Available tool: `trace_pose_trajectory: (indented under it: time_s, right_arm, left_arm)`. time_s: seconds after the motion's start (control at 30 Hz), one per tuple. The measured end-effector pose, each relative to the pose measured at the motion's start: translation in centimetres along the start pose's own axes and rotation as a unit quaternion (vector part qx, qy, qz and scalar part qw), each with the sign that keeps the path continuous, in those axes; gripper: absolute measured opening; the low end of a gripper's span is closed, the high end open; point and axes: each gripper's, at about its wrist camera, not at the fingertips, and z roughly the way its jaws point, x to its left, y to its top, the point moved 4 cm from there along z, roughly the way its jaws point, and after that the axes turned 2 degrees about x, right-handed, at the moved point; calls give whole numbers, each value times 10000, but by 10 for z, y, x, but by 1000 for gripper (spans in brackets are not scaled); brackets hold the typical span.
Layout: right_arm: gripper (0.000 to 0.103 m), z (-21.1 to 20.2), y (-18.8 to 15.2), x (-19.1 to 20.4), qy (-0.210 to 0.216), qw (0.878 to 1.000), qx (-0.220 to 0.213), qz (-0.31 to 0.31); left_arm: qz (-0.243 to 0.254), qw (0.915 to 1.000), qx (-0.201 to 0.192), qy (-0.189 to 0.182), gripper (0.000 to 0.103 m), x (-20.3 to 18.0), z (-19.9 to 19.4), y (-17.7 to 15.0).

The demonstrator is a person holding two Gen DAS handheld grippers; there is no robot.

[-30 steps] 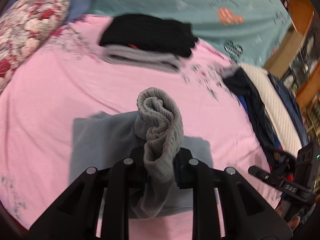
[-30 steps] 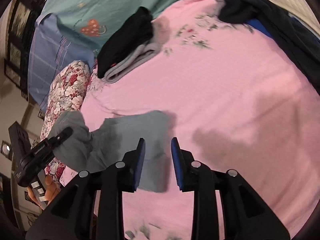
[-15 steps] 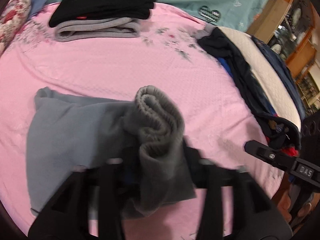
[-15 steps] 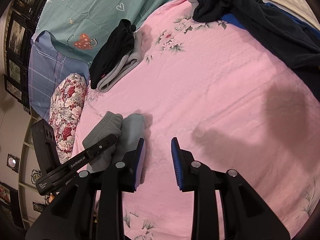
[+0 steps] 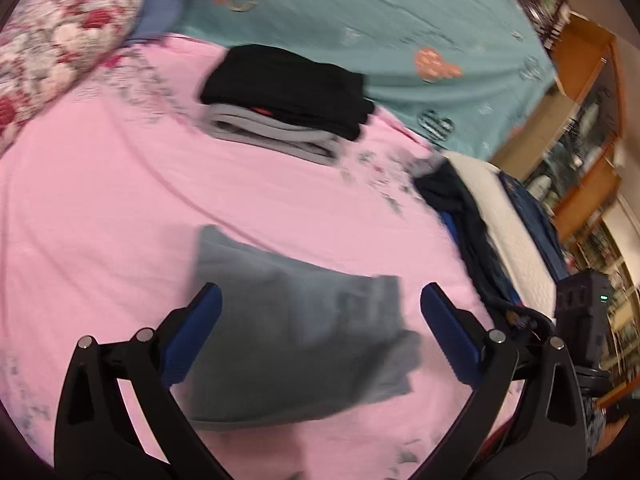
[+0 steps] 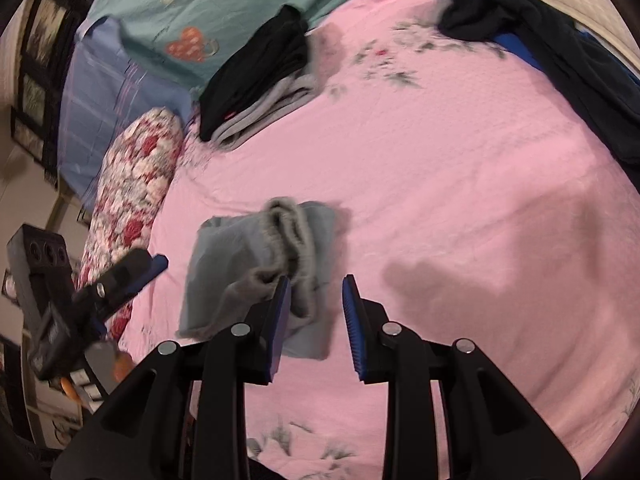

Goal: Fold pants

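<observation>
Closest to me, the left tongs (image 5: 320,316) stand wide, their jaws opening, with nothing pressed between the blue pads; the grey pants (image 5: 296,332) lie on the pink sheet (image 5: 120,200) right under that gap. The right tongs (image 6: 314,312) hang over the same bundle with a narrow gap between their jaws, and I see no cloth caught between them, though the ribbed waistband (image 6: 290,236) sits just beside the left pad.

The pants are already a small squarish packet, the waistband heaped loosely on top. They look soft, thick and light, a knit that sags and slumps when lifted rather than holding an edge, so I would guess the top layer could slide off if pulled from one corner. The ribbed band is the firmest part and looks the best place to pinch, or else a doubled edge of the packet taken through all layers.

Further off, a stack of folded clothes (image 5: 284,96), black over grey, sits on the sheet. A flowered pillow (image 5: 60,36) lies to the left, dark clothes (image 6: 560,52) are heaped at the right edge of the bed, and a teal cover (image 5: 380,12) spreads behind
</observation>
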Motion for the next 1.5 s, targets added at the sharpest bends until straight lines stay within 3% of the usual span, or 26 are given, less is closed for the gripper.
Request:
trace_pose_trajectory:
  time_s: [0.07, 0.1, 0.2, 0.23, 0.33, 0.47, 0.57, 0.7, 0.83, 0.93, 1.07, 1.13, 1.27, 1.5]
  right_arm:
    - [35, 10, 7, 25, 126, 9992, 113, -358]
    - [44, 15, 10, 36, 154, 9986, 153, -481]
    - [44, 40, 17, 58, 101, 9966, 321, -752]
    - [44, 47, 18, 59, 25, 9964, 355, -770]
    - [39, 65, 12, 51, -374, 9956, 510, -695]
    - [29, 55, -16, 30, -749, 9930, 681, -601]
    - [29, 55, -30, 20, -819, 9929, 712, -491]
    - [29, 53, -23, 36, -968, 9905, 650, -726]
    - [31, 43, 4, 89, -613, 9880, 392, -1366]
    - [31, 77, 26, 130, -269, 9805, 679, -1824]
    - [31, 157, 43, 159, -176, 9696, 1537, -1898]
    - [22, 182, 43, 168, -276, 9637, 1753, -1996]
    - [12, 214, 49, 163, -1038, 9596, 1551, -2107]
    - [10, 234, 49, 153, -1253, 9553, 1585, -2159]
  left_arm:
    - [-149, 9999, 54, -17, 83, 14, -5, -1]
    - [-181, 9997, 165, -75, 68, 18, -4, -5]
    - [-134, 9984, 534, -145, 25, 22, 7, -23]
    - [-126, 9976, 660, -170, 17, 22, 12, -30]
    - [-89, 9945, 1018, -219, 17, 25, 28, -53]
    - [-167, 9894, 1415, -272, 16, 40, 48, -77]
    - [-204, 9903, 1308, -430, 15, 44, 47, -79]
    - [-95, 9922, 1221, -229, 15, 42, 34, -80]
    - [-225, 9920, 1215, -257, 15, 48, 32, -79]
    - [-338, 9910, 1257, -300, 15, 53, 33, -78]
    - [-266, 9914, 1262, -233, 15, 50, 33, -78]
    - [-201, 9914, 1279, -216, 15, 49, 34, -79]
    - [-110, 9913, 1290, -242, 15, 49, 36, -78]
    - [-97, 9912, 1287, -277, 15, 46, 38, -78]
